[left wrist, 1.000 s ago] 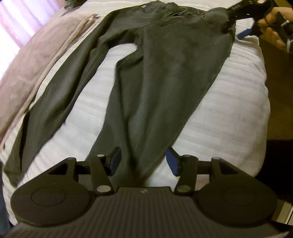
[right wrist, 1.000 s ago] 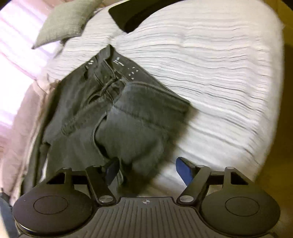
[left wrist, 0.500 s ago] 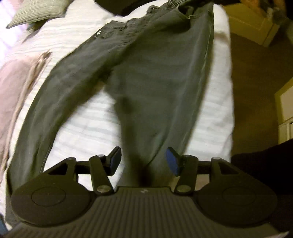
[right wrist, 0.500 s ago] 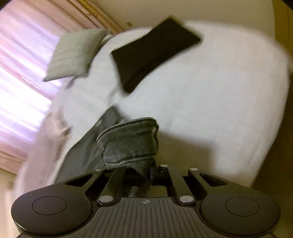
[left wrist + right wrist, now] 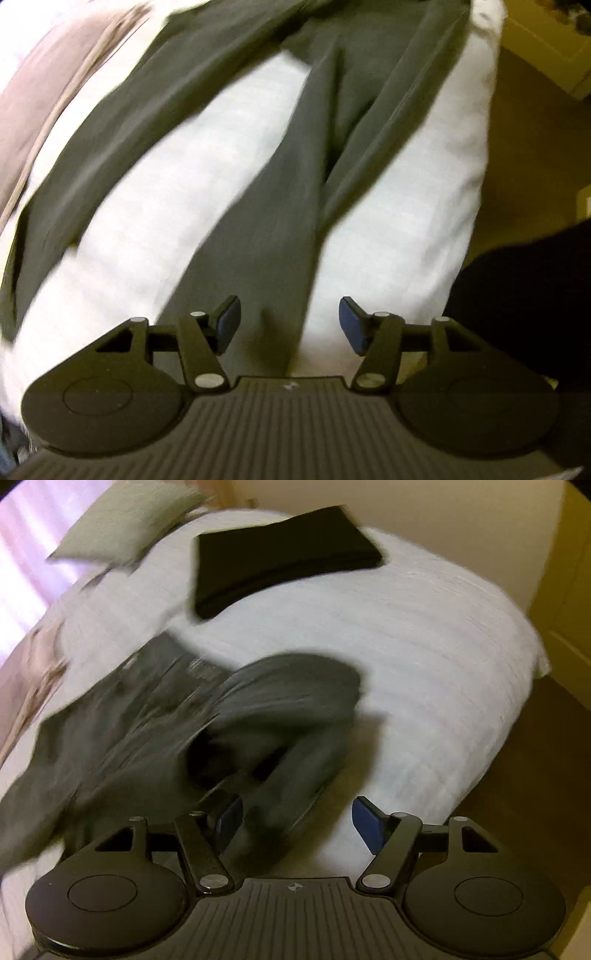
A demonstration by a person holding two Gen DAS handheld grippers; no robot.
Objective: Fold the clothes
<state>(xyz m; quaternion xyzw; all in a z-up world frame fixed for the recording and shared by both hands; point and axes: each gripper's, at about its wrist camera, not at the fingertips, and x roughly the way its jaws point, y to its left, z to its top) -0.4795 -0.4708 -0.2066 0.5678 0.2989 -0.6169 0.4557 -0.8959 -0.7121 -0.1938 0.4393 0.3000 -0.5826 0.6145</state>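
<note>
Jeans (image 5: 258, 236), dark grey, lie spread on the white bed (image 5: 406, 229), and they are what I am folding. From the left wrist view I see both legs splayed apart in a V, the nearer leg running down between my left gripper (image 5: 290, 321) fingers toward its hem. That gripper is spread wide and grasps nothing; the cloth lies below the pads, and I cannot tell whether they touch it. In the right wrist view the waist end is bunched and turned over on itself near my right gripper (image 5: 297, 825), whose fingers are also spread, with nothing clamped between them. The picture is blurred, so the exact lie of the waistband is unclear.

I judge the step in hand to be bringing one leg over the other. To do it well, I want the left fingers low at the hem, taking both layers of the leg, and the right fingers on the waistband corner on the same side. Then both ends should travel together, keeping the leg taut so it lands seam on seam. A folded black garment (image 5: 280, 557) and a pillow (image 5: 129, 520) sit well apart at the far end, out of my way.
</note>
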